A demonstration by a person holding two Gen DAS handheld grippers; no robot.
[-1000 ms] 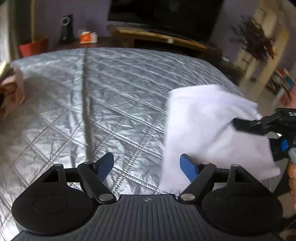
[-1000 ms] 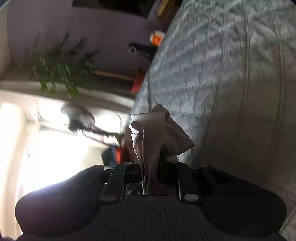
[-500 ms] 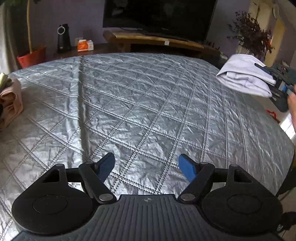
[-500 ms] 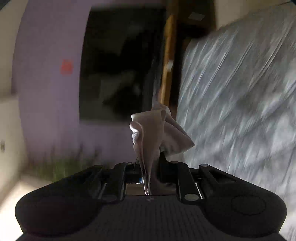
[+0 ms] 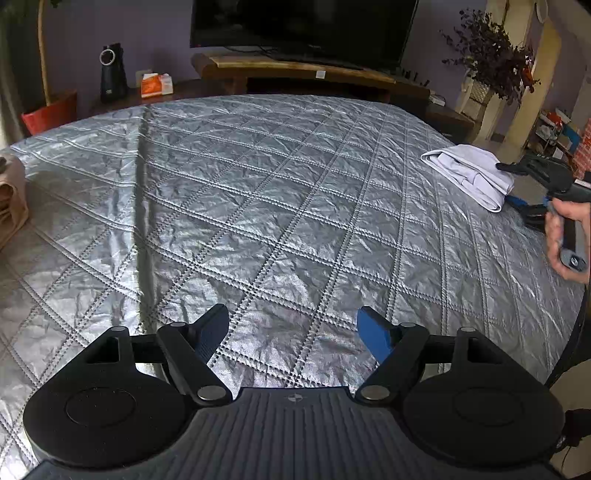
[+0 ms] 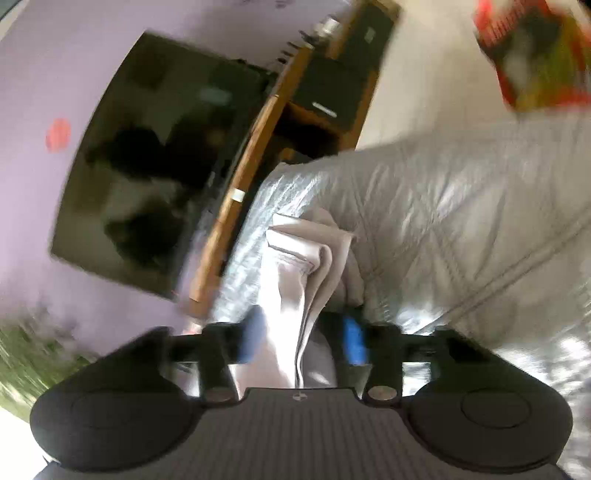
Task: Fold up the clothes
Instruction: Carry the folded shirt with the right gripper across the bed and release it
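A folded white garment lies at the right edge of the grey quilted bed. My right gripper sits at its near end, one finger above and one below it. In the right wrist view the white garment still sits between the blue pads, and the jaws of the right gripper have spread apart around it. My left gripper is open and empty, low over the bed's near middle.
A tan folded garment lies at the bed's left edge. Beyond the bed stand a TV on a wooden bench, a tissue box, a black speaker and a red pot. A plant stands at the right.
My right gripper carried the white garment from in front of the left gripper out to the bed's right edge, set it down, and its jaws have widened. The left gripper stayed put.
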